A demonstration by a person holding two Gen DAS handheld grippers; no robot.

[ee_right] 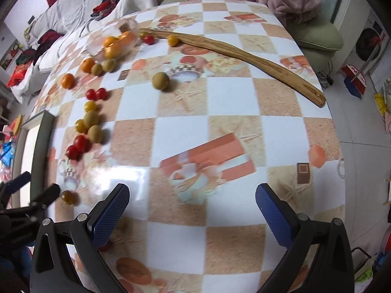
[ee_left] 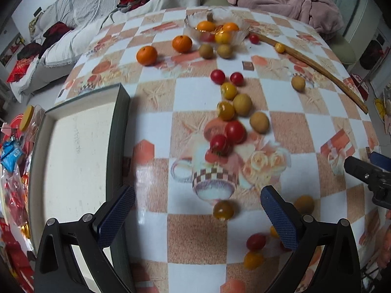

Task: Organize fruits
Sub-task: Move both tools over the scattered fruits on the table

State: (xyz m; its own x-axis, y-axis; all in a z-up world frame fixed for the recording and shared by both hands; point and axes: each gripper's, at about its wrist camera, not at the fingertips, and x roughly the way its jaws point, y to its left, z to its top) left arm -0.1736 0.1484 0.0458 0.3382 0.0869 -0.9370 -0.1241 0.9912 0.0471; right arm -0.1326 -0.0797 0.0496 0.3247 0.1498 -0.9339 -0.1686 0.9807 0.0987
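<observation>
Several small fruits lie scattered on the checked tablecloth: red tomatoes (ee_left: 234, 131), yellow tomatoes (ee_left: 225, 110), brownish-green round fruits (ee_left: 259, 122) and two oranges (ee_left: 146, 55). A glass bowl (ee_left: 238, 37) at the far side holds oranges and small fruits; it also shows in the right wrist view (ee_right: 127, 28). My left gripper (ee_left: 198, 213) is open and empty above the table, with a yellow tomato (ee_left: 222, 210) between its fingers. My right gripper (ee_right: 192, 211) is open and empty over bare cloth. A lone green fruit (ee_right: 160, 80) lies ahead of it.
An empty white tray with a dark rim (ee_left: 117, 134) sits at the left. A long curved wooden stick (ee_right: 244, 56) lies across the far right of the table. Snack packets (ee_left: 12, 153) lie beyond the tray. A sofa with clothes is behind the table.
</observation>
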